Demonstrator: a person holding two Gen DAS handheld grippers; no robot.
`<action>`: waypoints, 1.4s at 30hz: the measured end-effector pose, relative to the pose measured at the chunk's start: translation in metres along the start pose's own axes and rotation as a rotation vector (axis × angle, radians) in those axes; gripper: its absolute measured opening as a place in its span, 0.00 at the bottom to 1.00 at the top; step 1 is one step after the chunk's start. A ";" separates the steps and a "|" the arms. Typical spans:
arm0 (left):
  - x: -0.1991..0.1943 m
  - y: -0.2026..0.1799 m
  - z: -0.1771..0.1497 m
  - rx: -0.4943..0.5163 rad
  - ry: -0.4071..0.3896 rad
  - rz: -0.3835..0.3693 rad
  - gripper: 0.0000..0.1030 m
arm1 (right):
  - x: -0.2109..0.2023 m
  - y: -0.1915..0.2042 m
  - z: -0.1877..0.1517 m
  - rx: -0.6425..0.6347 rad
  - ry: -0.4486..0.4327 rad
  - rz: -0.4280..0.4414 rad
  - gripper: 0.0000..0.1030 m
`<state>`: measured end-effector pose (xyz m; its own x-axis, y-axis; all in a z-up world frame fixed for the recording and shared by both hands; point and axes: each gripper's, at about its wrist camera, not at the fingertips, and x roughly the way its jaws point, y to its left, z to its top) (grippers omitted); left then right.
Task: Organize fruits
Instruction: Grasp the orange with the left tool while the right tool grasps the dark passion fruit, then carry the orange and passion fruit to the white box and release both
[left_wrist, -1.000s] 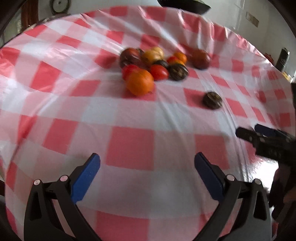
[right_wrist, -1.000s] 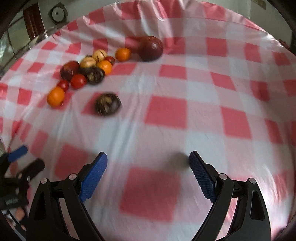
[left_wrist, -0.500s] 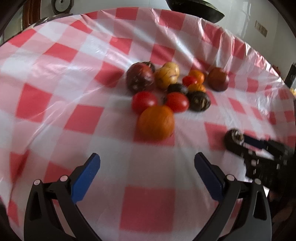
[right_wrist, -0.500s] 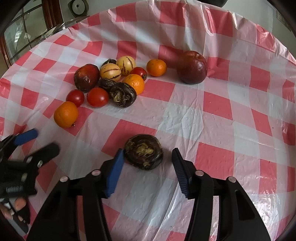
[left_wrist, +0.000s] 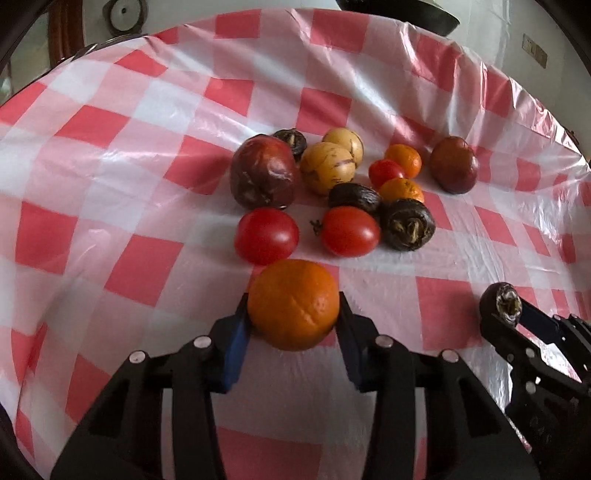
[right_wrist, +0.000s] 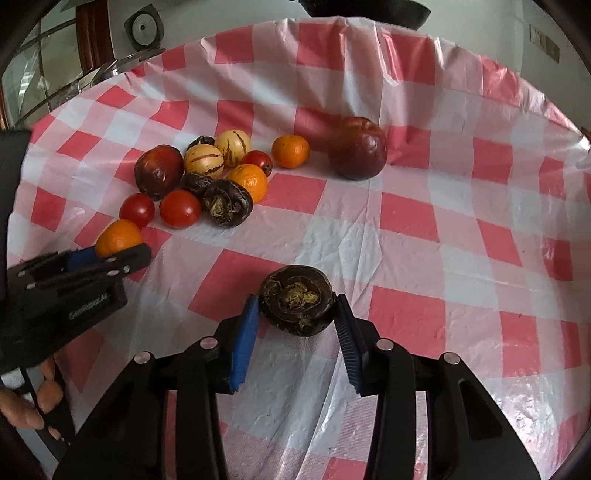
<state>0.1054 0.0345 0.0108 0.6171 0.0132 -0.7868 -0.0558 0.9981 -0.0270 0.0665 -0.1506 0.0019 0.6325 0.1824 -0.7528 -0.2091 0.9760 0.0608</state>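
Observation:
My left gripper (left_wrist: 293, 301) is closing, and its blue pads press on both sides of a large orange (left_wrist: 293, 306) resting on the checked tablecloth. The right wrist view shows that orange (right_wrist: 118, 236) at the left, just beyond the left gripper's dark fingers. My right gripper (right_wrist: 297, 301) is shut on a dark wrinkled fruit (right_wrist: 297, 308) that sits apart from the pile. Behind the orange lies the pile: two tomatoes (left_wrist: 266, 236), a dark red apple (left_wrist: 264, 177), yellow striped fruits (left_wrist: 327, 168), small oranges (left_wrist: 402, 159) and more dark fruits (left_wrist: 408, 224).
A second dark red apple (right_wrist: 360, 147) sits alone to the right of the pile. The red-and-white plastic tablecloth (right_wrist: 406, 218) falls away at the far edge. A dark bowl (left_wrist: 399, 11) stands beyond it. A person's hand (right_wrist: 22, 410) shows at lower left.
Both grippers moved forward to the fruit and went from wide open to closed: the right around the dark fruit first, then the left around the large orange.

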 end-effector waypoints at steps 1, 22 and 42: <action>-0.003 0.001 -0.002 -0.004 -0.004 -0.007 0.43 | 0.000 -0.001 0.000 0.003 0.001 0.008 0.40; -0.043 0.017 -0.045 -0.101 -0.052 -0.046 0.43 | 0.003 -0.002 -0.002 0.039 0.011 -0.018 0.40; -0.174 0.101 -0.174 -0.035 -0.107 0.108 0.43 | -0.102 0.134 -0.080 -0.152 -0.037 0.231 0.40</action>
<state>-0.1444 0.1222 0.0380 0.6863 0.1284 -0.7159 -0.1521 0.9879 0.0313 -0.0856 -0.0481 0.0345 0.5813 0.4049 -0.7058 -0.4587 0.8795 0.1267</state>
